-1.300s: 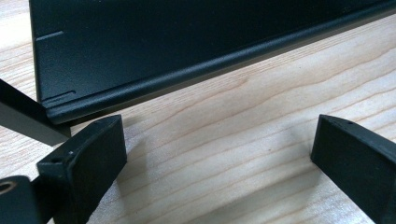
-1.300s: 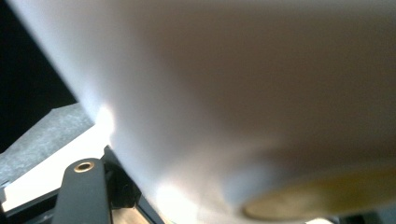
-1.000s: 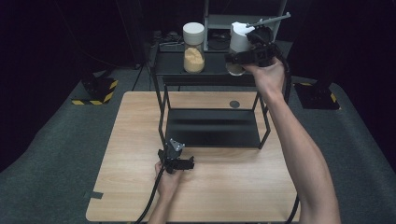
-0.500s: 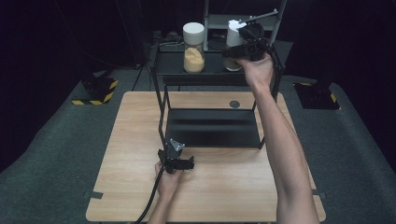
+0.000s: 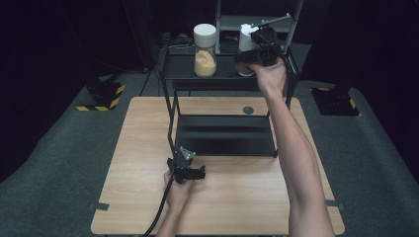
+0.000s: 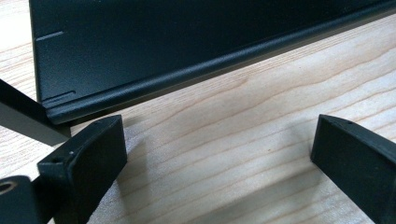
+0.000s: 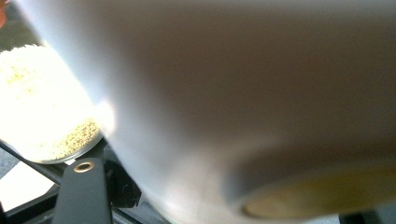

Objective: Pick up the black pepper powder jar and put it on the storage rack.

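Right tongs (image 5: pixel 247 55) clamp white jar (image 5: pixel 245 34) on shelf's right edge | left tongs (image 5: pixel 190 174) wide

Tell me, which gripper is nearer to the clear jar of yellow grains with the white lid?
Right. The right gripper is up at the top shelf, beside the jar of yellow grains. The left gripper rests far off on the wooden table.

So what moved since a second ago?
The right gripper, shut on the white jar, carried it a little to the left along the rack's top shelf, closer to the jar of yellow grains. The left gripper stayed open, resting on the table.
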Action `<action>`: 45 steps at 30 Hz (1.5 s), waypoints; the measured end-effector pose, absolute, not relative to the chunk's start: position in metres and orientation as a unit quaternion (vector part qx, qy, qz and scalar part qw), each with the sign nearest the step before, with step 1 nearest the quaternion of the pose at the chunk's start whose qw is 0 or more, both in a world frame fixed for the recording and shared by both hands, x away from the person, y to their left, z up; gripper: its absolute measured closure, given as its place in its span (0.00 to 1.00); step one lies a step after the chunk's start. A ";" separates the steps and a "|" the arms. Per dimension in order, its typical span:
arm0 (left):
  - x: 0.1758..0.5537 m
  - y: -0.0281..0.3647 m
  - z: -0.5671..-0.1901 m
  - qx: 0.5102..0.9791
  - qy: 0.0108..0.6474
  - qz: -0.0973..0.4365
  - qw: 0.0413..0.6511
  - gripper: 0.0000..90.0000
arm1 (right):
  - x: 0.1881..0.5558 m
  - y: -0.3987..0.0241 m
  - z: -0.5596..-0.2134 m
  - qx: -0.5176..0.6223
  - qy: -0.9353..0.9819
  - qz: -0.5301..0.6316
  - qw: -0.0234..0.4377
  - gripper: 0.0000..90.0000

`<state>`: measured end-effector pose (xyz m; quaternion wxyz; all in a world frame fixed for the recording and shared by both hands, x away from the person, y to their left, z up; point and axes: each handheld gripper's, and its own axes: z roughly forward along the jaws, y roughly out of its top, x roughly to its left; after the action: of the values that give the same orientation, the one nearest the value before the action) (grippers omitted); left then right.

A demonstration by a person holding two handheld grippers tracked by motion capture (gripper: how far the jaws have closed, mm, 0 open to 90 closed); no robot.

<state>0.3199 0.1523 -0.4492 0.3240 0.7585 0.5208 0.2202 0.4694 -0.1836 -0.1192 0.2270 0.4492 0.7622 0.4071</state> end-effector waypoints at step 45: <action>0.320 0.152 -0.449 0.759 0.521 0.220 0.323 0.04 | 0.437 -0.214 -0.120 0.434 0.754 0.434 0.232 0.12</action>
<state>0.3198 0.1521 -0.4489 0.3234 0.7586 0.5209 0.2204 0.4367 -0.2140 -0.1204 0.2318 0.4345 0.7543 0.4342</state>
